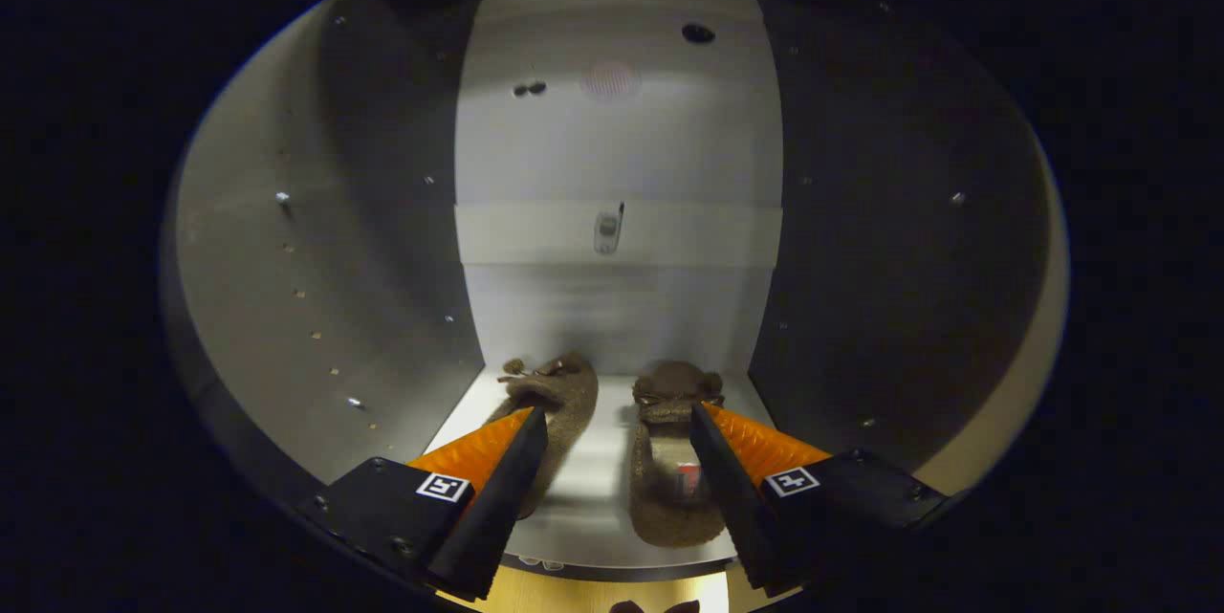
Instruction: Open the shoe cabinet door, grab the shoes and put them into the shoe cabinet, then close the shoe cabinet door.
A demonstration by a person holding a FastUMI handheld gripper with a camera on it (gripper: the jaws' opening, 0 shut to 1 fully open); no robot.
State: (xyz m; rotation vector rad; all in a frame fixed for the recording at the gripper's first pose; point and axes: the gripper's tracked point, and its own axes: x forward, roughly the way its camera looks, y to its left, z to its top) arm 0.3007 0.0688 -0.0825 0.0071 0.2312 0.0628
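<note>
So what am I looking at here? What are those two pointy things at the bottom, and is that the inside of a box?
The two pointy things are the fingers of a gripper, a grabbing tool that a person holds in one hand. A small camera rides on the tool and looks forward along the fingers, so you see what the tool sees. It is looking into a shoe cabinet with pale walls. On the cabinet's floor lie two brown shoes side by side: the left shoe and the right shoe. The fingers are spread wide apart and hold nothing; each tip sits over the outer side of a shoe.
</note>
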